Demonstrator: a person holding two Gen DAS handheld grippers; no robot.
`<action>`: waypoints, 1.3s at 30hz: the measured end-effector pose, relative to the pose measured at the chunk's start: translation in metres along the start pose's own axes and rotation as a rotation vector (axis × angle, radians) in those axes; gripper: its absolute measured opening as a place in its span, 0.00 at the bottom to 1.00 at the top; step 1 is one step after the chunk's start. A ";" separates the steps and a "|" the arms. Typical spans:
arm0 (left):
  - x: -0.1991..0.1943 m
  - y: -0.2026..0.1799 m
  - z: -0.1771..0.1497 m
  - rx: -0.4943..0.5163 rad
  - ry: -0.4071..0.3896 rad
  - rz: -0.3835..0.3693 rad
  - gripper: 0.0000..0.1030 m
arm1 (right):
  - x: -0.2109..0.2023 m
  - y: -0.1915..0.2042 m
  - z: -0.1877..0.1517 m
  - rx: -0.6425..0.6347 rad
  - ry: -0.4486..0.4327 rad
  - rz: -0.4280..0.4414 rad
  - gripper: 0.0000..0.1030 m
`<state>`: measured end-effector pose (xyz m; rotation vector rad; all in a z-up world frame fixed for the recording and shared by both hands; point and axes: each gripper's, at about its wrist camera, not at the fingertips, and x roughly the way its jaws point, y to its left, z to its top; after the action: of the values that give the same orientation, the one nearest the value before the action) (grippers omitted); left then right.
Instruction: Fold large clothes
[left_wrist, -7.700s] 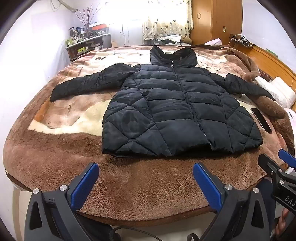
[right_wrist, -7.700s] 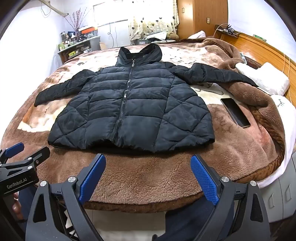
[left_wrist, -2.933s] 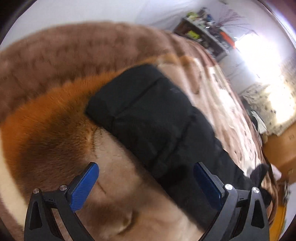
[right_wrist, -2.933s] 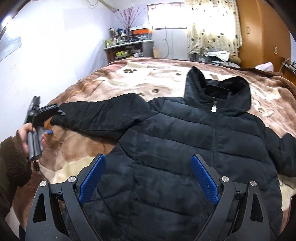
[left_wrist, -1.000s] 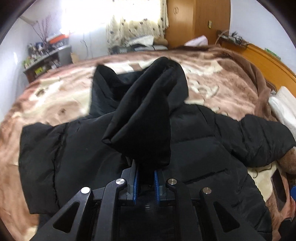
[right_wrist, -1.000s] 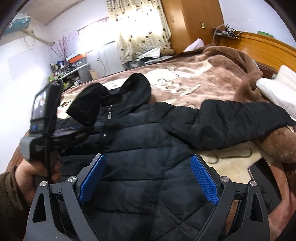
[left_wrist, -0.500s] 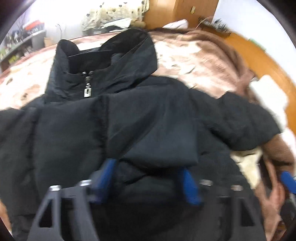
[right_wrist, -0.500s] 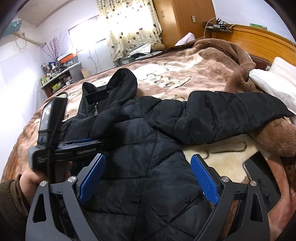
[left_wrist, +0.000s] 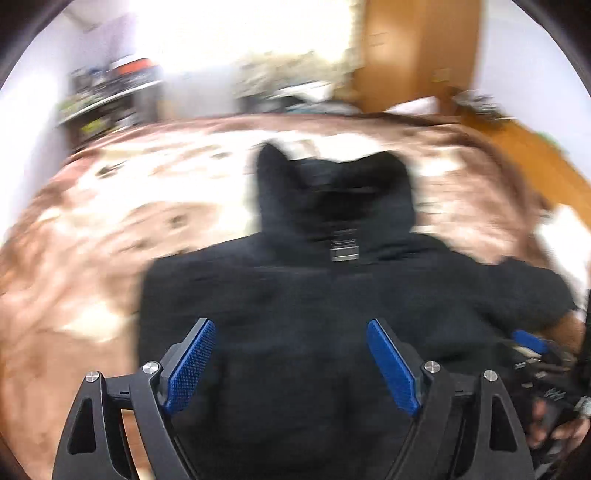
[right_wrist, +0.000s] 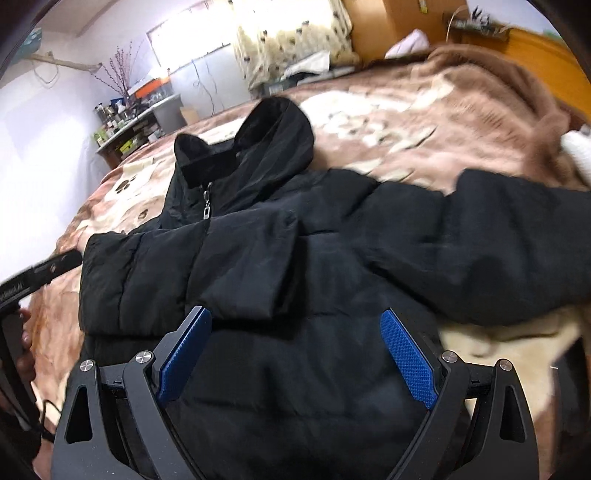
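Observation:
A black puffer jacket (right_wrist: 332, 280) lies face up on the bed, hood (right_wrist: 273, 147) toward the far side. Its left sleeve (right_wrist: 207, 269) is folded across the chest, the cuff lying near the zip pull (right_wrist: 207, 212). The other sleeve (right_wrist: 498, 240) stretches out to the right. My left gripper (left_wrist: 290, 332) hovers over the jacket's (left_wrist: 295, 295) chest in a blurred view, jaws opening, nothing between the pads. My right gripper (right_wrist: 295, 317) is open above the lower chest, just short of the folded cuff, with only cloth beneath it.
A brown and cream fleece blanket (right_wrist: 424, 110) covers the bed. A white pillow (right_wrist: 580, 151) lies at the right edge by the wooden headboard (left_wrist: 535, 158). A cluttered shelf (right_wrist: 133, 125) stands at the back left and a wardrobe (left_wrist: 417, 55) behind. A hand (right_wrist: 22, 350) shows at the left.
My left gripper let go of the sleeve, which now lies across the chest, and drew back with its jaws wide. My right gripper sank closer to the jacket.

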<state>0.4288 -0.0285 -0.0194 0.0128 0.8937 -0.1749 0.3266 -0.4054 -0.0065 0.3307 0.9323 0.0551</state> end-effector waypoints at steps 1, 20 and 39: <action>0.006 0.015 0.000 -0.024 0.025 0.025 0.82 | 0.010 0.000 0.003 0.012 0.011 -0.006 0.91; 0.083 0.053 -0.026 -0.083 0.149 0.193 0.92 | 0.054 0.006 0.010 -0.034 0.086 -0.078 0.08; 0.001 0.012 -0.026 -0.175 0.053 -0.037 0.92 | -0.081 -0.113 0.024 0.261 -0.181 -0.140 0.58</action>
<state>0.4106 -0.0148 -0.0372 -0.1623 0.9597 -0.1309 0.2861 -0.5338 0.0356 0.5024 0.7815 -0.2235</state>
